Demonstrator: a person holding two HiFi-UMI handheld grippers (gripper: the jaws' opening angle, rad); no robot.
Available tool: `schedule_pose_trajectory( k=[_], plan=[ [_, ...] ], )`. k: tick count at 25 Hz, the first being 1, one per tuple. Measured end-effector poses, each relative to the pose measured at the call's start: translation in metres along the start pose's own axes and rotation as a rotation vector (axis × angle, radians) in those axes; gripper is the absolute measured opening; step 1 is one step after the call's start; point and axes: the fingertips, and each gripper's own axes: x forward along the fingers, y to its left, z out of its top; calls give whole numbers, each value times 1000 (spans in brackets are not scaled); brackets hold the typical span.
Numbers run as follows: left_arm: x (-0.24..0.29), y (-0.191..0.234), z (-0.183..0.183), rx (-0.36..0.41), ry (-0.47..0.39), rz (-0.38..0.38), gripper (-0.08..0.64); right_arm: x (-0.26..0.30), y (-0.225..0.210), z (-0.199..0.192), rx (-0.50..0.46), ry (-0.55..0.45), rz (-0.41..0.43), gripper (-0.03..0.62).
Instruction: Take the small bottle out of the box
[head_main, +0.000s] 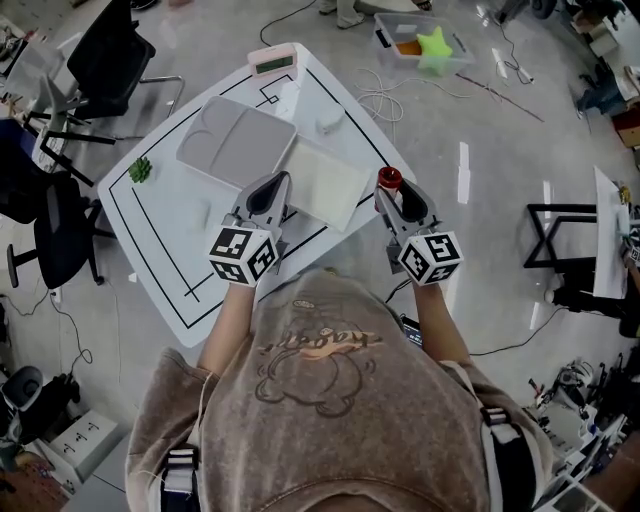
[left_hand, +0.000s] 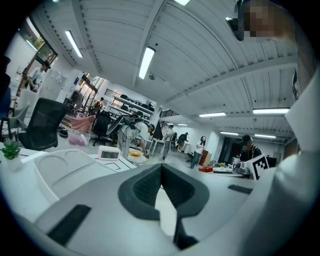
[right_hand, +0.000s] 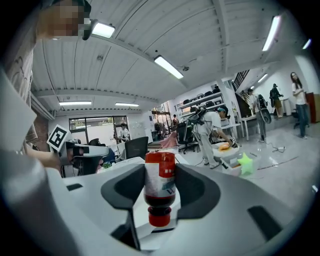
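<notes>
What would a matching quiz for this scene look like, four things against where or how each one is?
Things:
1. small bottle
2. green plant
3. digital clock
4. left claw

Place or state:
A. shut, nothing in it
B. far corner of the table
C. gripped in the right claw, red cap down
D. left corner of the table

Pairs: 1-C, 2-D, 3-B, 4-A
</notes>
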Motion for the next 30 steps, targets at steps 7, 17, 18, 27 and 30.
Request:
schedule_pose_trajectory(
  k=[7,17,18,27,30],
  plan=[
    [-5,4,-2,-4,3,16,8,3,0,-5,11,0,8,195],
    [-9,5,-5,-8,15,26,8,5,1,-2,19,-3,22,195],
    [-9,5,-6,-9,16,27,8,5,0,-1,19,-4,24,195],
    [-9,5,-7,-17,18,30,8,10,4,7,5,-16,53,193],
    [-10,5,-7,-22,17,32,8,11,5,7,11,-16,56,193]
  ],
)
